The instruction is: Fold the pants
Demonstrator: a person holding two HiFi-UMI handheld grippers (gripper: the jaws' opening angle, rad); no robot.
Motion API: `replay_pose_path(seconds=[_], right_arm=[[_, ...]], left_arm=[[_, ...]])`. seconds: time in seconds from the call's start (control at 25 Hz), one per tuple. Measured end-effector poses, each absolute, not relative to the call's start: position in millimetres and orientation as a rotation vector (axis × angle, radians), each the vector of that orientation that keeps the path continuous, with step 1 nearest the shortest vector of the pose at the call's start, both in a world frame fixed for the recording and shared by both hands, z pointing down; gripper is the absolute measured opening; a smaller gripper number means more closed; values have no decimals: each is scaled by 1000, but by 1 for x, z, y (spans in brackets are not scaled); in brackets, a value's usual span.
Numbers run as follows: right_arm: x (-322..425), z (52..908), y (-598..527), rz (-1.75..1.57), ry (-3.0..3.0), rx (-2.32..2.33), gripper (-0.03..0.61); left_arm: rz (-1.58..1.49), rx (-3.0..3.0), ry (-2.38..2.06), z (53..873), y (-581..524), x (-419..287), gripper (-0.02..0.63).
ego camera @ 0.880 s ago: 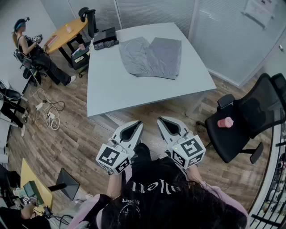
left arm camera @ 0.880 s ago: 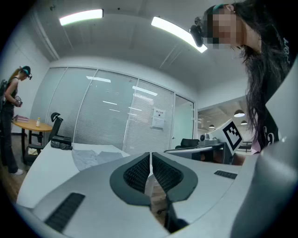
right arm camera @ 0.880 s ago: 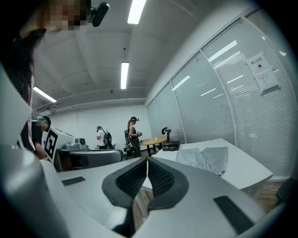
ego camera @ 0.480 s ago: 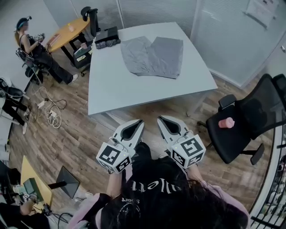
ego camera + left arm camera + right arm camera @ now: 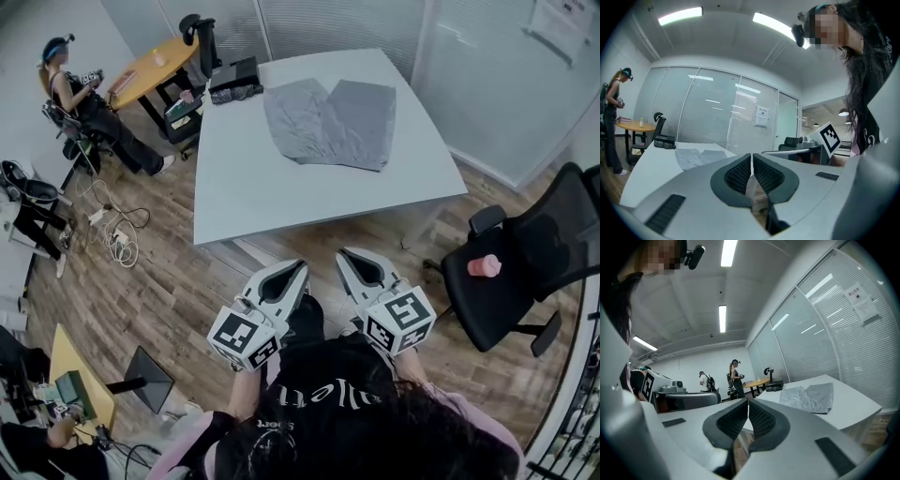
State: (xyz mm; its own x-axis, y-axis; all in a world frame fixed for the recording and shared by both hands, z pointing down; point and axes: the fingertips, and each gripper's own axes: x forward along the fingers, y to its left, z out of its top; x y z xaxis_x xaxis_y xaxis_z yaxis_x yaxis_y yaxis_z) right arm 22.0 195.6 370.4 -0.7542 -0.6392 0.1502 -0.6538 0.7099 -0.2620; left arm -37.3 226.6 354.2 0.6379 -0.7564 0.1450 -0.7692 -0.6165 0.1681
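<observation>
Jaws together on left gripper (image 5: 300,267) and right gripper (image 5: 343,254); pants (image 5: 328,122) flat, legs near-to-far.

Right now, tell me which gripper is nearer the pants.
Right, by a little. The right gripper sits just off the near edge of the pants; the left gripper sits slightly further back. Both are short of the table.
</observation>
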Motion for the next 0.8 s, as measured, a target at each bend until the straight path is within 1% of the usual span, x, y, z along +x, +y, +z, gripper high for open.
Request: replay_pose_path(seconds=[0.28,0.8], right_arm=[[13,379,156,505,-2836,1111,26],[-24,383,47,566,-2763,1224,25]], left_arm=[[98,2636,-1214,362,189,-49,34],[124,2651,-1123,364,70,-96,34]])
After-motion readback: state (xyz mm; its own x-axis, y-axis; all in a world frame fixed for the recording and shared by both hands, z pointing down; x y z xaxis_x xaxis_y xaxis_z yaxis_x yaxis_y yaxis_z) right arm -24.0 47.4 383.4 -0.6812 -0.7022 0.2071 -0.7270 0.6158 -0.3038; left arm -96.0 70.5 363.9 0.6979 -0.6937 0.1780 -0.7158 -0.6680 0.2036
